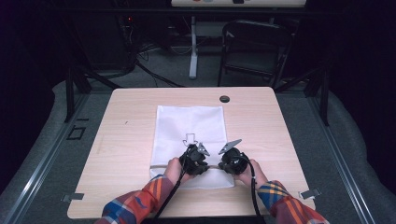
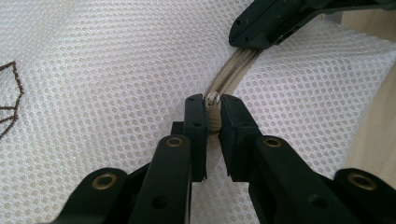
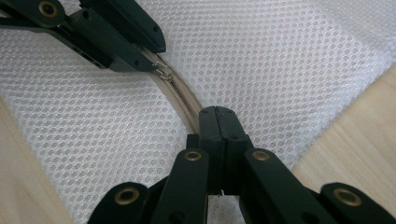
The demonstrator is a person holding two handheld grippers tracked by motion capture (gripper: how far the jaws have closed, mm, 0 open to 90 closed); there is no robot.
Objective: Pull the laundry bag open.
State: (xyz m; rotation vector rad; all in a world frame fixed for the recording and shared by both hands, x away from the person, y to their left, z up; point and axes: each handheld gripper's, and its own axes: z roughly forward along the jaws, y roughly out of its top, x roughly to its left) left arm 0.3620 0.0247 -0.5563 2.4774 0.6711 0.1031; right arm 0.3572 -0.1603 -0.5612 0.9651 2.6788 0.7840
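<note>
Two grippers are down at the near end of a white mesh bag, which lies flat in the middle of the desk. The left gripper has its fingers pinched on the little zipper pull. The right gripper sits just beside it on the same zipper, fingers squeezed tight together on the tape and mesh. I think they mean to slide the zipper along. The pull is tiny, so it could slip out of the left fingers if the tug is too quick or goes sideways. The thin mesh could bunch up and get caught in the teeth. If the right gripper lets go, the whole bag would just drag along the desk instead of the zipper moving. The two grippers are very close, so they could bump each other. Not much else is around: a small dark round thing sits in the desk past the bag, well away, and a black chair stands behind the desk. Nothing blocks the way.
</note>
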